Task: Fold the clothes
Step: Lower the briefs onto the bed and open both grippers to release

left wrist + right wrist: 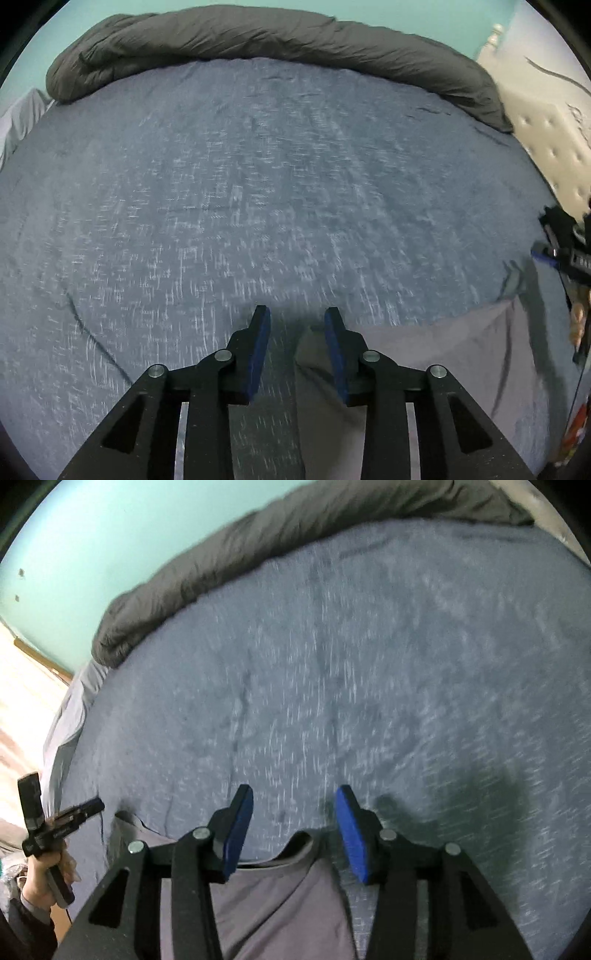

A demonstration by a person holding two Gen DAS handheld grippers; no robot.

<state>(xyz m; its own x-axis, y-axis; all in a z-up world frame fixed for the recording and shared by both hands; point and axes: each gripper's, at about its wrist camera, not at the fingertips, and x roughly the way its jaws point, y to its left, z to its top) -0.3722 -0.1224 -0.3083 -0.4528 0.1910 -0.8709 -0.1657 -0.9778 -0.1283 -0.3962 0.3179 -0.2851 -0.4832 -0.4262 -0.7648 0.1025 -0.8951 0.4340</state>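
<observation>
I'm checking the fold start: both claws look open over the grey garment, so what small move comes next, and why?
Probably lower the right claw and shut it on the grey garment at its near edge. Both jaws stand open and hold nothing, and the garment's edge lies right under it on the blue bedspread. The left claw sits likewise open.

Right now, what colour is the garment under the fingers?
Plain grey garment, shown best in the right wrist view.

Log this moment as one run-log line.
left gripper: open, empty | right gripper: open, empty | grey garment: flat on bed, unfolded | both hover above its edge
</observation>
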